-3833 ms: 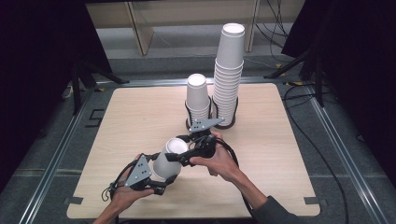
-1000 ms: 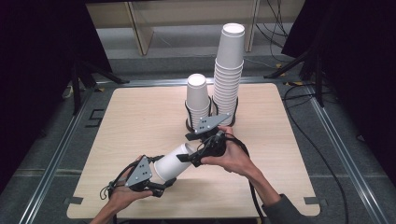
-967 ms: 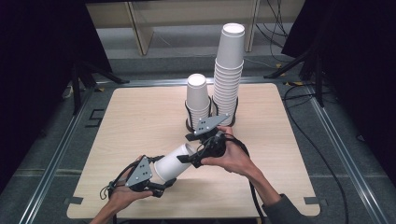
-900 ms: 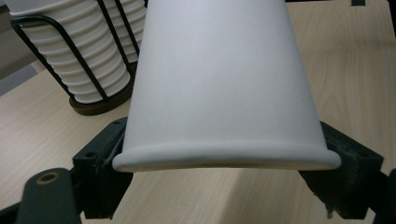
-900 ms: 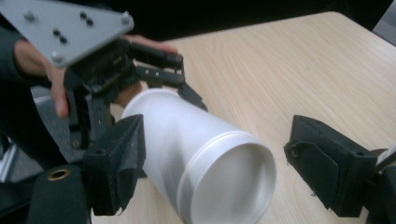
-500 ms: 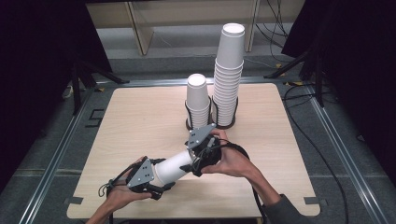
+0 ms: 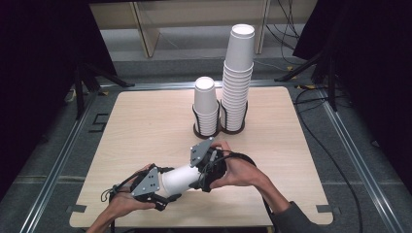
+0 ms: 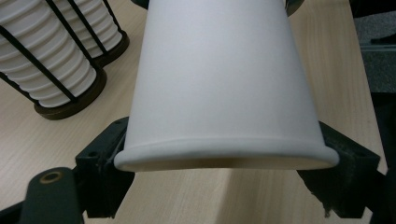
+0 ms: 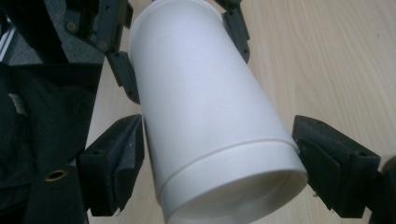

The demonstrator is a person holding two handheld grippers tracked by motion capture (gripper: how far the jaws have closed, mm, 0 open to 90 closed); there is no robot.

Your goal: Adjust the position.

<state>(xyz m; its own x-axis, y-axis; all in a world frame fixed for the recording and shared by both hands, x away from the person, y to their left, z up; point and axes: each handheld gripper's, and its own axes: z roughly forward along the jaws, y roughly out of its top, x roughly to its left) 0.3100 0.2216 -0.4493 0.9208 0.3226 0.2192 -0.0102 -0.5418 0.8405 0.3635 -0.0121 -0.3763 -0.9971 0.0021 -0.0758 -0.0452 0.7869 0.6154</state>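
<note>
your right gripper (image 7: 206, 177) dropped onto the nested cups (image 7: 180, 178) near the table's front edge; both grippers, left gripper (image 7: 158, 187) included, now clamp them, ready to separate.

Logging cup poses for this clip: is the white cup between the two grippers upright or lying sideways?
Sideways. The white cup lies roughly level above the table, one end in the left gripper, the other in the right gripper.

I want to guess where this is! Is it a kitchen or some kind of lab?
Probably a lab or test room, not a kitchen: a bare wooden table ringed by dark curtains, cables on the floor, and paper cup stacks in racks for practice.
</note>
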